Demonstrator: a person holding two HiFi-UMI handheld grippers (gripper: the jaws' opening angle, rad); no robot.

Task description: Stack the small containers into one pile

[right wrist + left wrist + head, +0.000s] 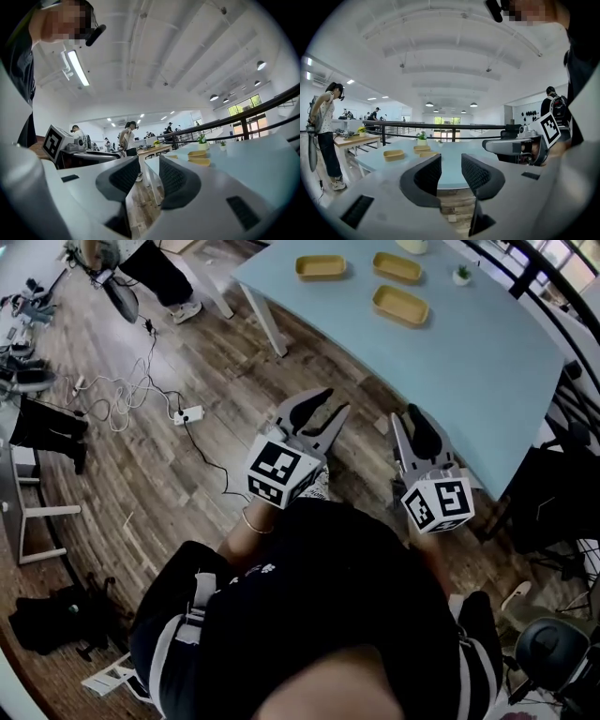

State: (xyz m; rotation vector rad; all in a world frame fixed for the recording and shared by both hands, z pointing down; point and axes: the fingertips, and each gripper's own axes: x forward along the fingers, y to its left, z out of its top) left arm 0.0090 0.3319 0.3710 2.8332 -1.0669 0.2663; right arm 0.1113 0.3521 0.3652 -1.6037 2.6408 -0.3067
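**Left tongs** [336, 401]: parted to a middling gap, nothing between the pads, tilted slightly downward toward the pale blue surface [469, 362].

**Right tongs** [403, 413]: likewise parted and empty, held about level, just beside the left pair.

Both pairs carried low in front of the body, over the wooden floor [225, 352], short of the surface's near edge and touching nothing.

Further out, on the far part of the surface: three shallow yellow containers, all apart from one another and none nested. Two side by side at the back, with the nearest container [400, 305] in front of the right-hand one. Just beyond them, a small potted plant [461, 275].

On the floor to the left: a white power strip [189, 414] with loose cables. In the left gripper view, a person [326, 126] standing at a wooden table in the background.

**Step in hand, as judged:** approach to the surface, before the first pick-up; stacking not yet begun.

**Next move, as judged:**
- Calls for a long reach across the near edge to the nearest container.
- Needs a gap wide enough to straddle one thin wall, then a firm closure on that rim.
- Ends with a level lift, then a lowering squarely into a neighbouring container.

Likely trouble: a shallow wall slipping from the pads, or a tilted container catching on the rim below.
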